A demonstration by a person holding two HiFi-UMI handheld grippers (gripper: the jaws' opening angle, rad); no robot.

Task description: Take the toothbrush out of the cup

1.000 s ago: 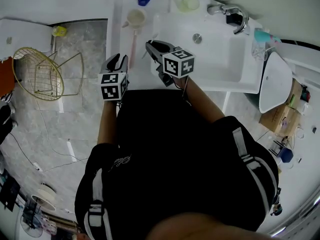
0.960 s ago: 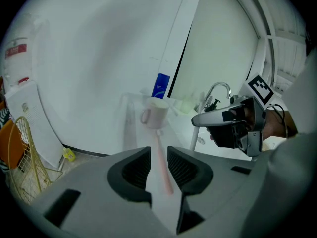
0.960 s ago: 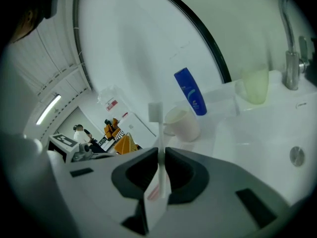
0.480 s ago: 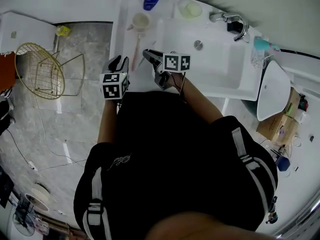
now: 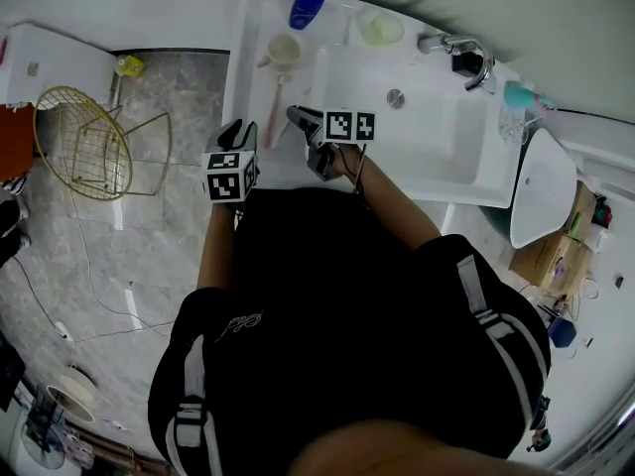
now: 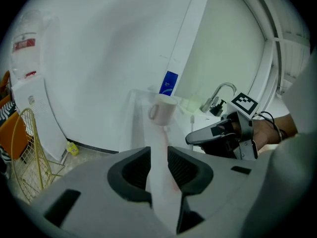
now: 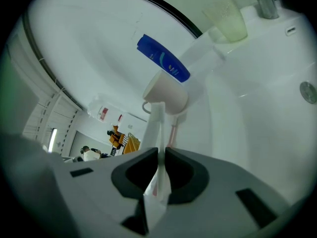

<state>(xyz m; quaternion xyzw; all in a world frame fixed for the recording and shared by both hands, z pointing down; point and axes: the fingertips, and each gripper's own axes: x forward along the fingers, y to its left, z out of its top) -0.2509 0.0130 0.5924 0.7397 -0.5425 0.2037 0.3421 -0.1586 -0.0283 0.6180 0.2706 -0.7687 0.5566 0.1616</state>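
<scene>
A cream cup [image 5: 283, 50] stands on the white counter [image 5: 248, 28] left of the sink. My right gripper [image 5: 295, 115] hovers near the sink's front left corner, shut on a thin white toothbrush [image 7: 156, 133] that sticks out past the jaws toward the cup [image 7: 166, 95]. From the left gripper view, its tip [image 6: 193, 119] shows above the right gripper [image 6: 190, 139]. A long pink thing [image 5: 270, 102] lies on the counter between the cup and my left gripper [image 5: 238, 129]. That gripper is open, and the pink strip [image 6: 158, 138] shows through its gap.
A blue bottle [image 5: 307, 8] and a pale green cup [image 5: 379, 28] stand at the counter's back. The sink basin [image 5: 446, 137] with its faucet [image 5: 451, 46] lies to the right. A yellow wire basket [image 5: 74, 142] sits on the floor at left, a white tub [image 5: 541, 181] at right.
The right gripper has rolled, its marker cube turning, and shifted slightly left toward the counter strip with the toothbrush still held. The left gripper has barely moved.
</scene>
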